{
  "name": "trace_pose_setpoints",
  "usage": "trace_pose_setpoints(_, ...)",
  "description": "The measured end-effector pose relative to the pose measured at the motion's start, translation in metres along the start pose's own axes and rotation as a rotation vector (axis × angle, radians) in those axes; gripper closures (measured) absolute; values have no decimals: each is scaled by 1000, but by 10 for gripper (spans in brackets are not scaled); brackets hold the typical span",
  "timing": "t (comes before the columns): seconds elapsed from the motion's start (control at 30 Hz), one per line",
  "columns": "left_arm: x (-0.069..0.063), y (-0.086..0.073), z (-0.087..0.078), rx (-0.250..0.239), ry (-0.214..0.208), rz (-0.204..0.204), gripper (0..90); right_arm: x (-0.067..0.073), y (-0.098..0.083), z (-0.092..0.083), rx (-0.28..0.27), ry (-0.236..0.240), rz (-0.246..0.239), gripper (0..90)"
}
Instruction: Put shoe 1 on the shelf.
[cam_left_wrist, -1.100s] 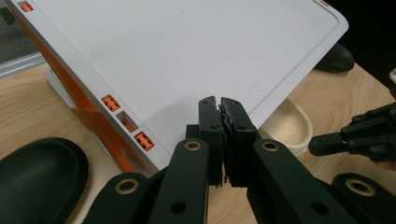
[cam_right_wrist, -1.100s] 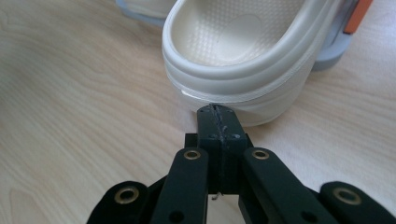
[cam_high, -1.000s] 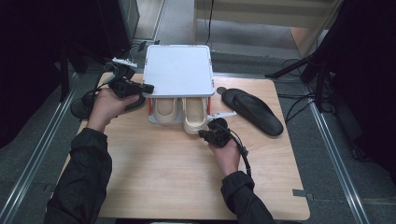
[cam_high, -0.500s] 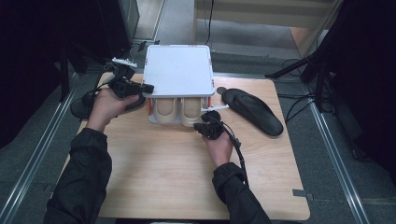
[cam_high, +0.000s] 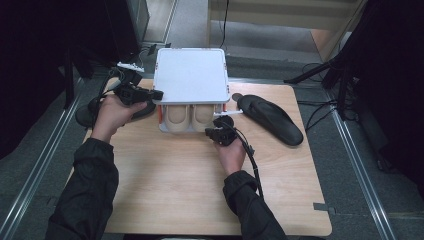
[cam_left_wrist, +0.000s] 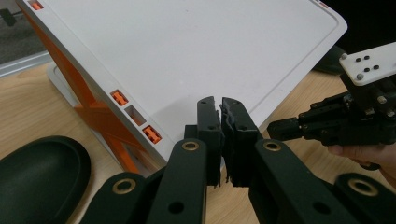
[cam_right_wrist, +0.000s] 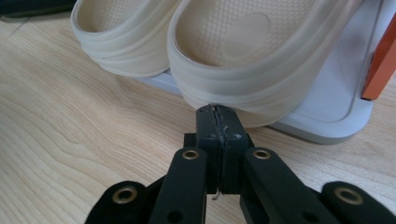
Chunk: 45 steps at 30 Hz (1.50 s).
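- Nearest, bottom of high view: two dark sleeves come up from lower edge, person's forearms over the wood table.
- Right gripper, just right of frame centre in high view: jaws pressed together, nothing between them. In right gripper view the tips sit right at the heel rim of the nearer beige slipper; contact vs. tiny gap — can't tell.
- Second beige slipper lies beside the first, upper left of right gripper view, the two touching side by side.
- Both slippers are tucked heel-out in the lower level of a white shoe rack, centre-top of high view; heels poke out under its flat top. Orange side pieces show on the rack.
- Left gripper, left of centre in high view, at the rack's left side: jaws nearly together w/ only a thin slit, holding nothing. In left gripper view the tips sit over the rack's white top edge, near its corner; touching or not — can't tell.
- Left gripper view also catches the other gripper at mid right of frame, farther off.
- Black slipper, right of the rack in high view, lies flat on the table, apart from both grippers.
- Another black slipper lower left in left gripper view, on the table beside the rack.
- Farthest: grey floor, cables and dark stands around the table's far edge.
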<state>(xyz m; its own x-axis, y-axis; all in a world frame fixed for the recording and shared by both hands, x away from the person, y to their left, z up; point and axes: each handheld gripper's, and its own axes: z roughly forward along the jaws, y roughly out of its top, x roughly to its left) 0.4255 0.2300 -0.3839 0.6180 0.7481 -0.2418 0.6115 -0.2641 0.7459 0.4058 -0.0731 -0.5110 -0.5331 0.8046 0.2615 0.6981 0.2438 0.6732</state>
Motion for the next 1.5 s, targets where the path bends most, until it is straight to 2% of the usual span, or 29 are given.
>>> trace_pose_setpoints(0.1, 0, 0, -1, -8, 15, -4, 838, 1, -1, -5, -1, 2, -13, 872)
trace_pose_setpoints(0.17, 1, -1, -1, -9, 1, -10, 811, 1, -3, -11, -17, 16, -20, 834)
trace_pose_setpoints(0.3, -1, -1, -4, 2, -18, -25, 674, 0, -7, -24, -47, 40, -35, 777)
trace_pose_setpoints(0.33, -2, -1, -6, 7, -19, -32, 674, 0, -8, -27, -59, 43, -36, 752)
trace_pose_setpoints(0.37, -2, -1, -7, 3, -24, -34, 561, -1, -12, -34, -87, 63, -30, 682)
trace_pose_setpoints(0.47, -3, -1, -11, 6, -28, -43, 523, -2, -14, -39, -102, 80, -23, 650)
trace_pose_setpoints(0.5, -3, -2, -13, 8, -19, -51, 482, -2, -16, -43, -111, 95, -21, 630)
trace_pose_setpoints(0.6, -2, -3, -19, -1, -11, -69, 454, -2, -18, -47, -114, 111, -27, 603)
trace_pose_setpoints(0.63, -2, -3, -20, 4, -5, -65, 431, -2, -21, -50, -114, 134, -22, 582)
trace_pose_setpoints(0.77, -2, -6, -23, 8, 10, -70, 418, -2, -26, -57, -120, 149, -25, 582)
trace_pose_setpoints(0.8, -1, -7, -25, 6, 19, -72, 409, -2, -30, -61, -144, 154, -49, 575)
trace_pose_setpoints(0.87, 0, -8, -25, 2, 22, -72, 409, -1, -31, -62, -145, 152, -59, 570)
trace_pose_setpoints(0.93, 1, -10, -26, -1, 26, -72, 406, -1, -34, -66, -151, 147, -90, 549)
trace_pose_setpoints(1.07, 4, -14, -31, -10, 40, -79, 403, -1, -37, -77, -123, 165, -102, 521)
trace_pose_setpoints(1.23, 9, -18, -36, -23, 52, -88, 396, -2, -41, -90, -122, 166, -131, 515)
trace_pose_setpoints(1.3, 11, -21, -37, -27, 69, -90, 392, -3, -48, -95, -134, 164, -142, 513)
trace_pose_setpoints(1.37, 16, -24, -39, -28, 74, -99, 391, -5, -54, -99, -139, 168, -127, 513)
trace_pose_setpoints(1.43, 20, -26, -40, -33, 85, -111, 391, -7, -61, -101, -156, 178, -88, 513)
trace_pose_setpoints(1.5, 23, -28, -41, -41, 92, -117, 395, -7, -63, -101, -142, 188, -81, 511)
